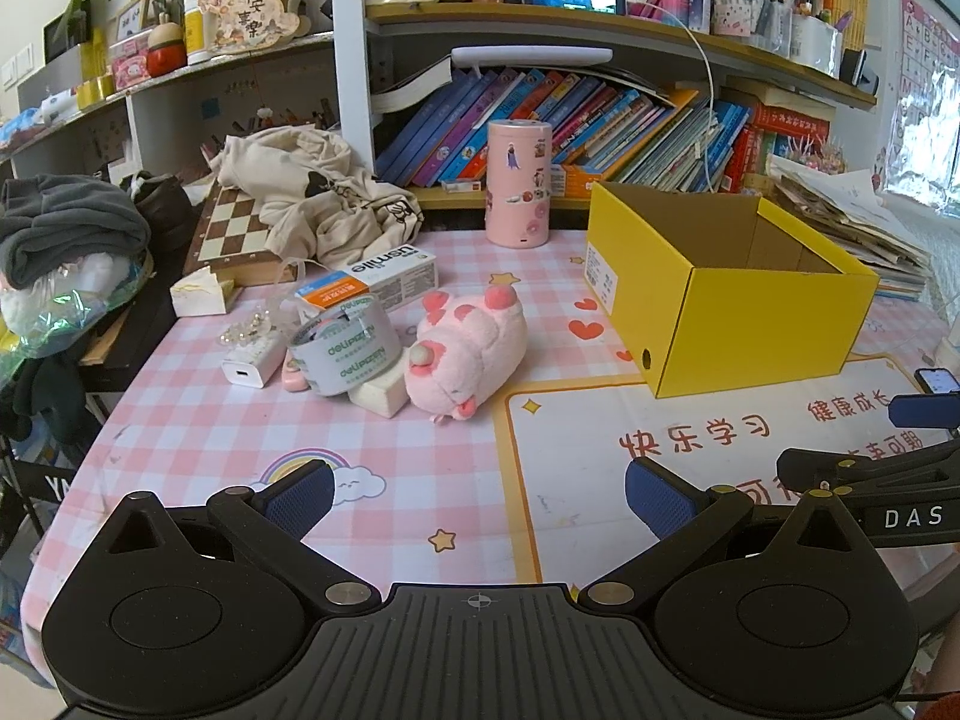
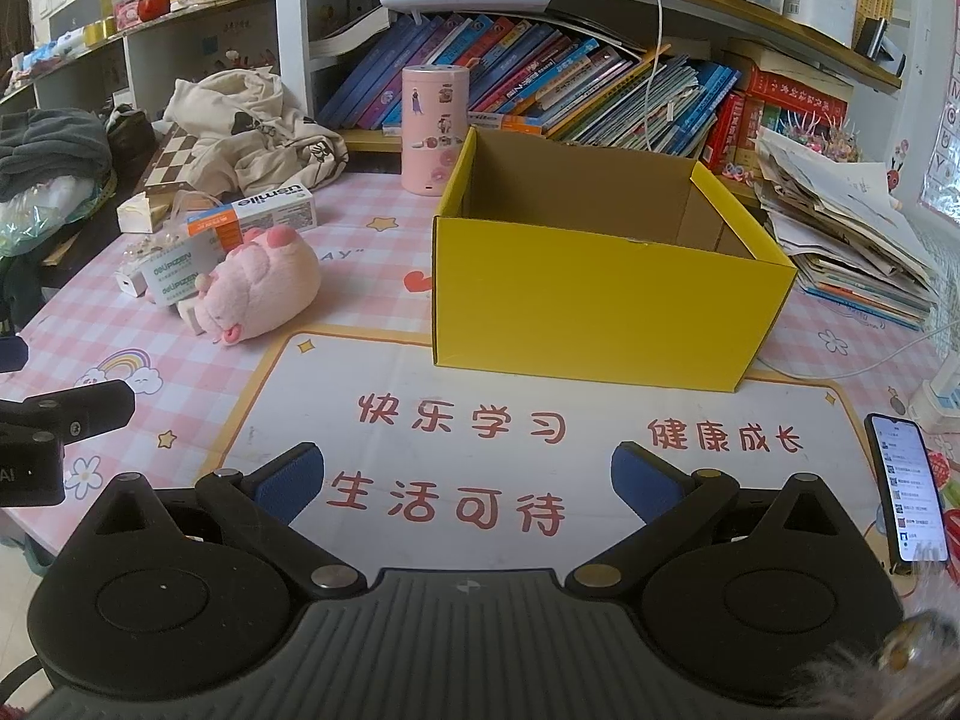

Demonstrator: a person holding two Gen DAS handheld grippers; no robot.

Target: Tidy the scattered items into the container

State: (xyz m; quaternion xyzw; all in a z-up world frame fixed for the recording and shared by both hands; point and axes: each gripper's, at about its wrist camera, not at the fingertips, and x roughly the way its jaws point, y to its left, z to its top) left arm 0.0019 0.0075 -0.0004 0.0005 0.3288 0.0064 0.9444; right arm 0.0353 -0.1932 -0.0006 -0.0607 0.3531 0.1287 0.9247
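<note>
Yellow cardboard box [image 2: 606, 300], open at the top and showing nothing inside, stands on the desk [image 2: 540, 450] at centre-right, its long axis running from near left to far right in the left wrist view. Pink plush toy [image 1: 465, 348] lies on its side to the left of the box, well apart from it, its long axis running near to far with the head end toward the near edge. Touching its left flank is a roll of tape [image 1: 342, 345] standing on edge and tilted, which rests on a white block [image 1: 381, 396]; a white charger [image 1: 249, 363] lies just left of the roll. Beyond these, a toothpaste carton [image 1: 384, 273] lies flat, its long axis running left to right and slightly away. A pink canister [image 1: 519, 183] stands upright at the far edge, between the toys and the box.

Left tool [image 1: 480, 495] hovers over the near desk, tilted downward, jaws wide apart and holding nothing; the plush toy lies ahead of it, slightly left of its axis and well apart. Right tool [image 2: 468, 483] hovers likewise with jaws wide apart and holding nothing, directly facing the box's near wall, with the scattered items far to its left. A phone [image 2: 909, 489] lies on the desk at near right.
</note>
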